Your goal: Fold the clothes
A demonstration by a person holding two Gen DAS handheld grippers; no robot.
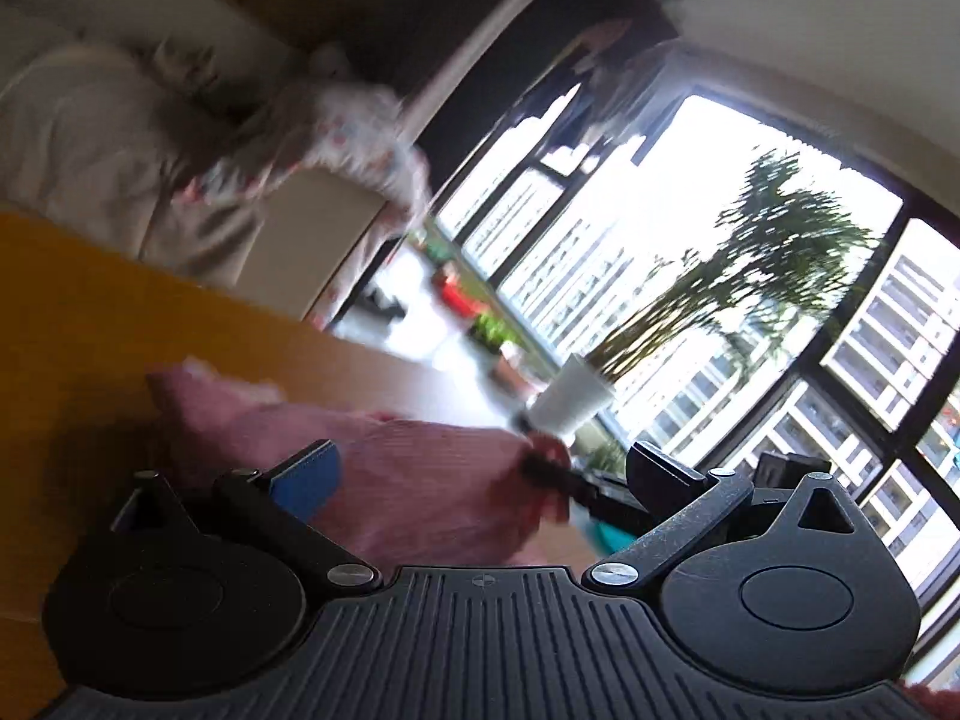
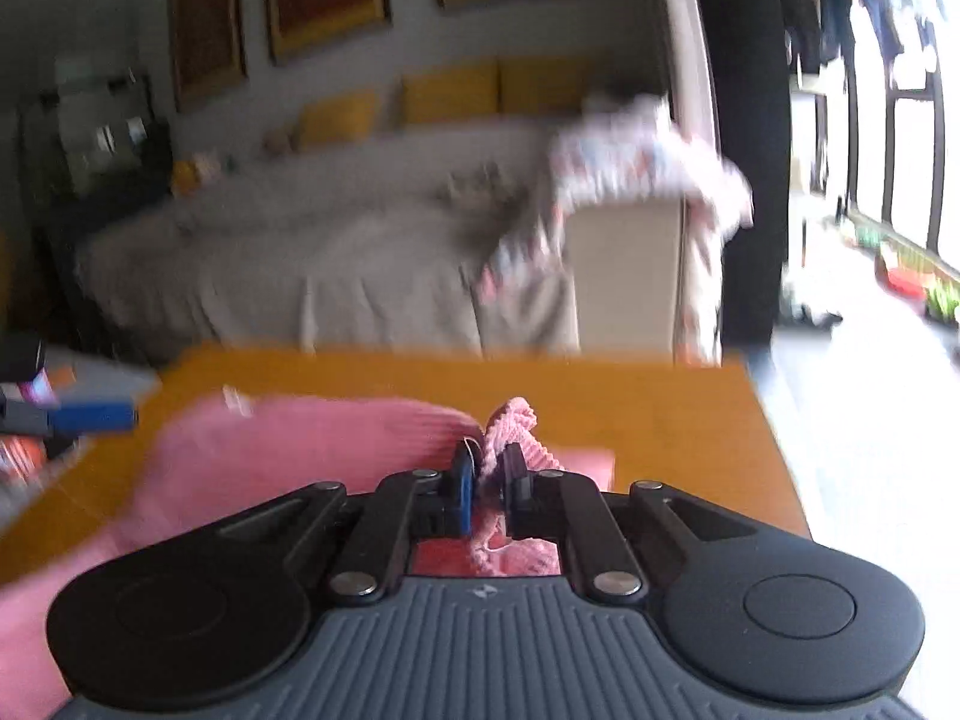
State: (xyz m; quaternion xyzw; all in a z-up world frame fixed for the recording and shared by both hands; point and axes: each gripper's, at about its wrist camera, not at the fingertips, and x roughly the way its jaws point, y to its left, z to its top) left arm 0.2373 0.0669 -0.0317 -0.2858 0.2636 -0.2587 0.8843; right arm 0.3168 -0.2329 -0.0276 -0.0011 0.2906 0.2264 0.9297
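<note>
The right gripper [image 2: 487, 483] pinches a bunched fold of the pink garment [image 2: 300, 450], which stretches leftward across the orange table [image 2: 660, 408]; sofa [image 2: 300, 252] beyond. The left gripper [image 1: 480, 474] gapes wide above it.

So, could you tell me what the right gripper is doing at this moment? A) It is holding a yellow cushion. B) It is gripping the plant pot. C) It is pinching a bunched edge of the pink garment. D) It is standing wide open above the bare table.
C: in the right wrist view the right gripper has its jaws closed on a ruffled fold of the pink garment over the wooden table.
</note>
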